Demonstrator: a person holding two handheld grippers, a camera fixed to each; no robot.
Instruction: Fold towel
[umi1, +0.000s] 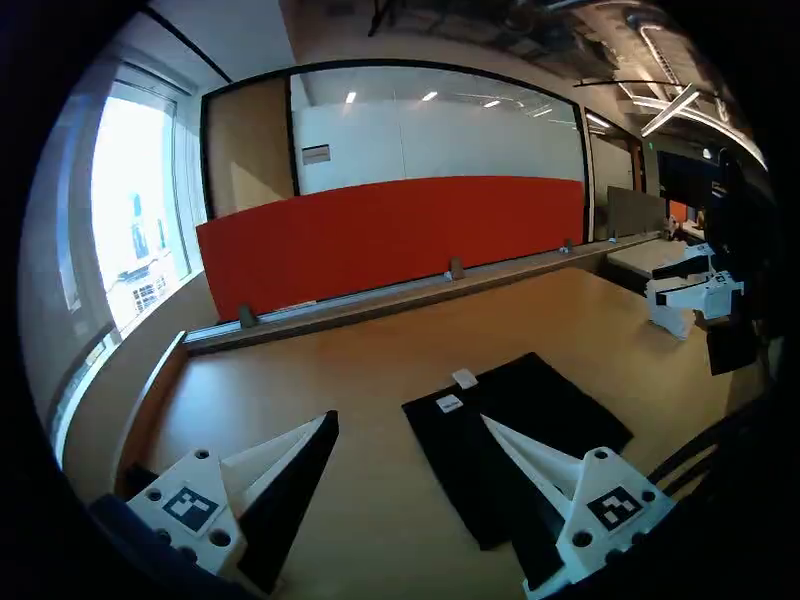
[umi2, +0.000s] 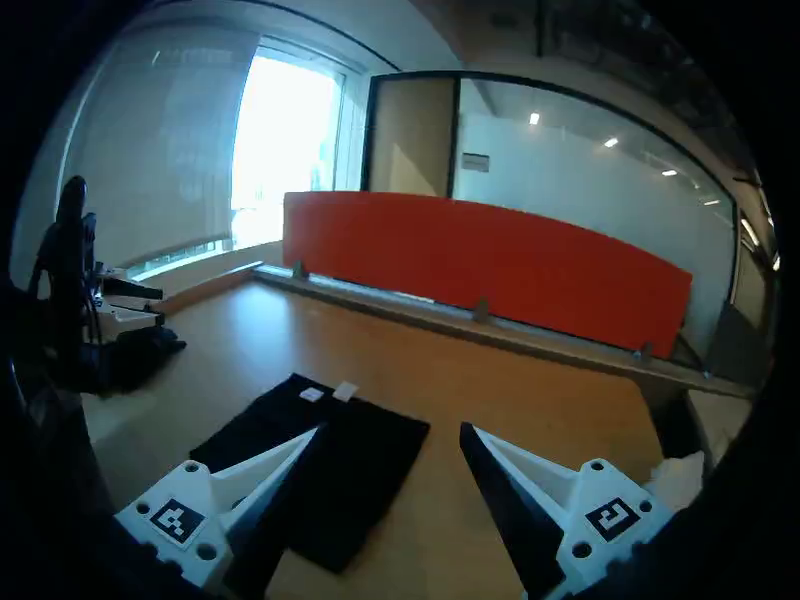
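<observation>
Towel (umi1: 545, 400) (2 tags (umi1: 450, 403)) partly hidden behind left gripper (umi1: 408, 418).

The towel (umi1: 520, 440) at lower centre of the left gripper view is plain black with two small white tags (umi1: 449, 403) at its far edge, and it lies on a light orange-brown wooden table (umi1: 380, 360). Across the middle runs an orange-red divider panel (umi1: 400, 235) under a white wall (umi1: 440, 140). The left gripper (umi1: 409, 416) and right gripper (umi2: 393, 428) have white fingers with black inner faces, and black-and-white square-patterned markers (umi1: 190, 507) sit near the bottom corners.
</observation>
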